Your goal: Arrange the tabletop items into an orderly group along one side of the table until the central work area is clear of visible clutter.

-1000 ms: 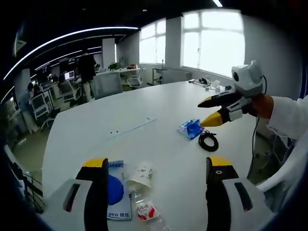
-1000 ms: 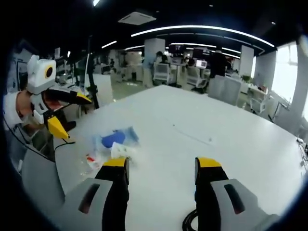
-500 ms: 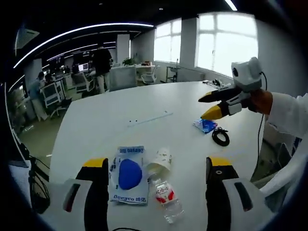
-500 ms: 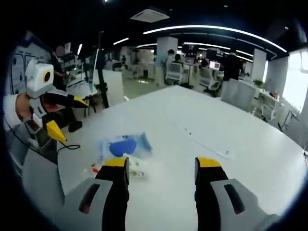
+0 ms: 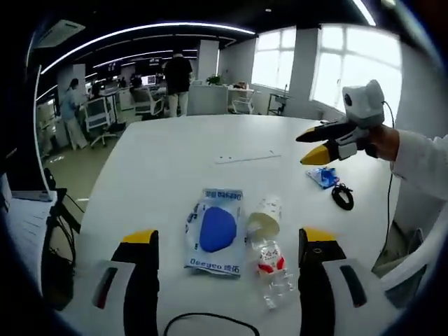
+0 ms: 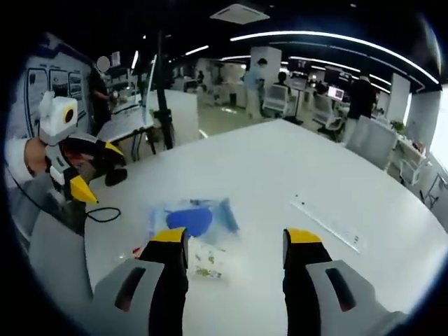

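Both tools are held wide apart above the white surface (image 5: 168, 161): left tool (image 5: 227, 245), right tool (image 6: 234, 241). A blue packet (image 5: 217, 229), paper cup (image 5: 264, 215) and plastic bottle (image 5: 271, 264) are seen clustered together; a small blue pouch (image 5: 323, 176) and black cable coil (image 5: 342, 197) lie well apart.

A black cable (image 5: 203, 320) was cut off by the bottom edge in the left gripper view; in the right gripper view the paper cup (image 6: 205, 260) was blurred and partly hidden behind the jaw; the small blue packet (image 5: 323, 176) print was too small to read.
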